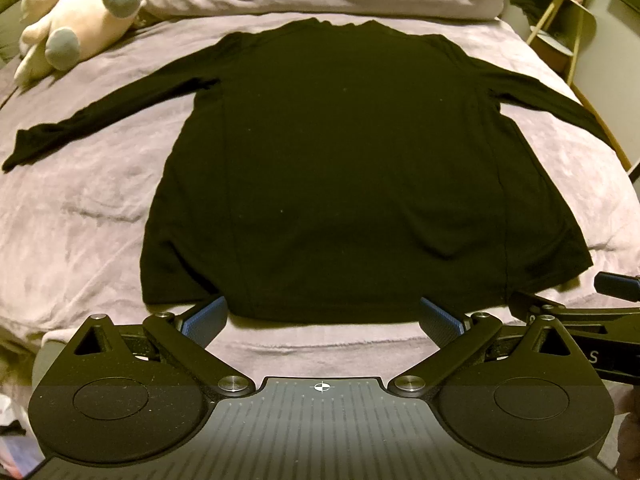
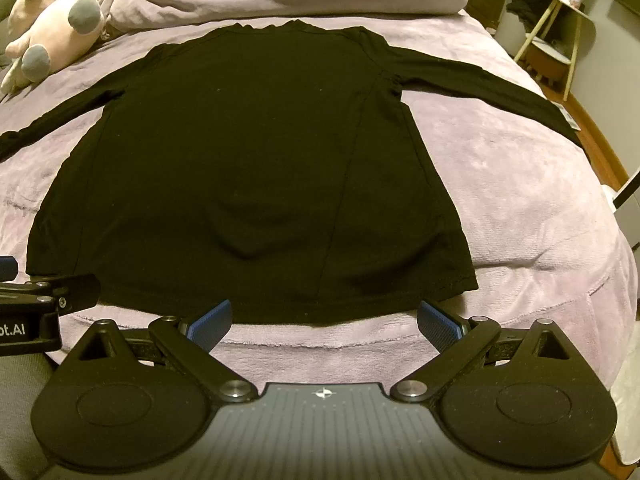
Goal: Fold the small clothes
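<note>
A black long-sleeved top (image 1: pixel 352 168) is seen spread flat on a mauve blanket (image 1: pixel 80 216) covering a bed, collar toward the far side, hem toward the cameras, both sleeves laid out wide to either side. The left gripper (image 1: pixel 322 322) is held just short of the hem, its blue-padded fingers (image 1: pixel 204 320) set wide apart with nothing between them. The right gripper (image 2: pixel 324 322) is likewise poised at the hem's near edge, fingers (image 2: pixel 438 322) spread and empty. Each tool is glimpsed at the edge of the other's view, so the two are judged to be close side by side.

No fold is yet made, and the garment is reckoned ready for a first grasp.

Several risks can be foreseen. If a pinch is taken at the hem, the blanket may be caught along with the fabric, since the cloth lies directly on the soft plush surface. Only the upper layer of the top might be lifted, so that front and back are separated and the fold is spoiled. Because the grippers are so near each other, a collision is possible if they are moved inward together. The sleeve on the right (image 2: pixel 480 80) is seen to reach the bed's edge and could be dragged off. A plush toy (image 1: pixel 80 16) lies near the far left sleeve (image 1: pixel 80 120) and might be snagged
</note>
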{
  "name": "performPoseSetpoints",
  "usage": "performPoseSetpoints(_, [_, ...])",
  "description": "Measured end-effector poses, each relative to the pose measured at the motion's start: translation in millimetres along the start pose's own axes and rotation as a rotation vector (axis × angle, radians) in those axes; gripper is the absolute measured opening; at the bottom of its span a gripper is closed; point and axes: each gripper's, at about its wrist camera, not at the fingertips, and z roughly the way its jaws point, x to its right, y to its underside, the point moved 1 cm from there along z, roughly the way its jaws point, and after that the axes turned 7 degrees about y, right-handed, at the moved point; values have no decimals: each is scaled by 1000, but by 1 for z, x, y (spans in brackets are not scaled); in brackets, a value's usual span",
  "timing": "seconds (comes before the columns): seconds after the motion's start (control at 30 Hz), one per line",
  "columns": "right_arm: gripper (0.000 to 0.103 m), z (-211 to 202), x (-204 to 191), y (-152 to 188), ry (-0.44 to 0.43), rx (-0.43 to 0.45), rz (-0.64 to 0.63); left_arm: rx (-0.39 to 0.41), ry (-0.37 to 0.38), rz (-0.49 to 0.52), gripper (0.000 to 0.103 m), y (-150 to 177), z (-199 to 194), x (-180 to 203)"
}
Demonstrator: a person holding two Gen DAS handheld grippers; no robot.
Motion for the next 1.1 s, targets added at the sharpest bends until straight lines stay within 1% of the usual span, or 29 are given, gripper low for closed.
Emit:
performPoseSetpoints(0.43, [99, 2, 1, 3, -13, 10, 4, -15, 5, -11, 103, 1, 3, -1])
performPoseSetpoints(0.57, [99, 6, 4, 4, -51, 24, 16, -28, 6, -21, 103, 1, 8, -2])
performPoseSetpoints(0.67, [99, 12, 18, 4, -124, 84, 73, -26, 2, -36, 103, -1, 12, -5])
performPoseSetpoints(0.73, [99, 19, 35, 3, -174, 145, 143, -16, -8, -46, 103, -5, 17, -9])
performPoseSetpoints(0.8, [99, 32, 59, -3, -236, 181, 200, -3, -25, -58, 103, -10, 24, -14])
performPoseSetpoints(0.87, [99, 47, 85, -14, -292, 178, 258, 32, -51, -75, 103, -17, 32, -20])
performPoseSetpoints(0.9, [99, 55, 101, -21, -303, 167, 299, 49, -64, -82, 103, -21, 37, -23])
performPoseSetpoints(0.97, [99, 72, 132, -40, -254, 152, 372, 75, -92, -97, 103, -30, 47, -29])
performPoseSetpoints(1.03, [99, 88, 170, -56, -204, 187, 467, 92, -125, -114, 103, -39, 59, -33])
performPoseSetpoints(1.1, [99, 108, 210, -70, -183, 213, 597, 101, -162, -125, 103, -47, 74, -35])
